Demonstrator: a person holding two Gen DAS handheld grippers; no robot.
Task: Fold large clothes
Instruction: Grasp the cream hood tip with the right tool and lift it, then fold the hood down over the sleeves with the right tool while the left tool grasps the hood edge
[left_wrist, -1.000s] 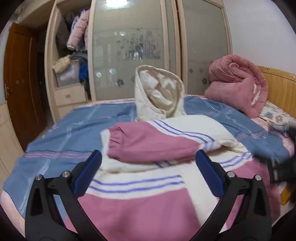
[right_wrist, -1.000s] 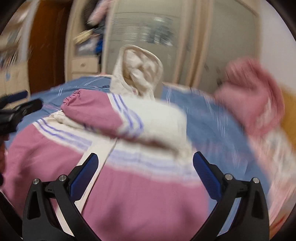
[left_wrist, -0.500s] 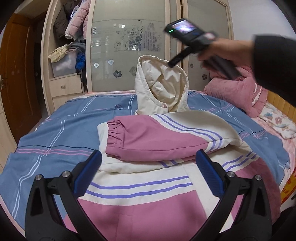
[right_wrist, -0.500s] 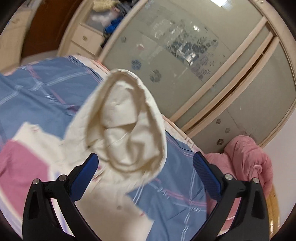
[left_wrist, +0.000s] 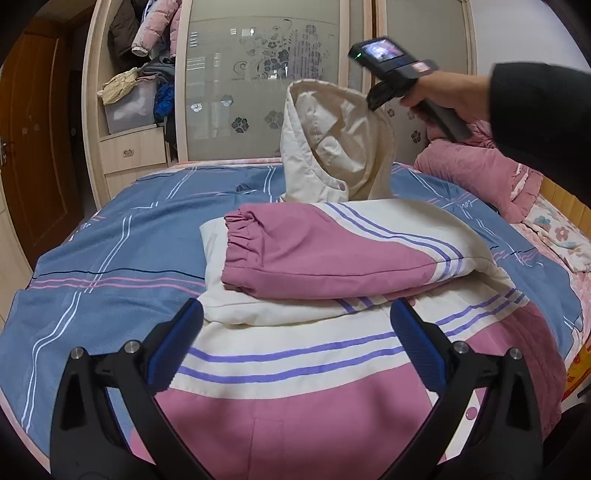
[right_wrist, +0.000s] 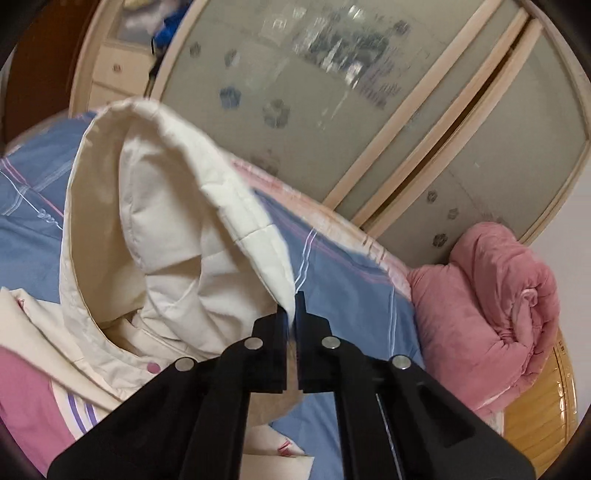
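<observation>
Two claws: right claw pinches hood rim, held upright; left claw wide above jacket hem.

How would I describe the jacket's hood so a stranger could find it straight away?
Start at the bed with the blue striped cover, where a pink and cream jacket lies folded. At its far end, toward the wardrobe's frosted doors, the hood stands up. It is plain cream, unlike the striped body, and the right gripper pinches its edge.

Cream-pink jacket with purple stripes; blue striped bedspread.
</observation>
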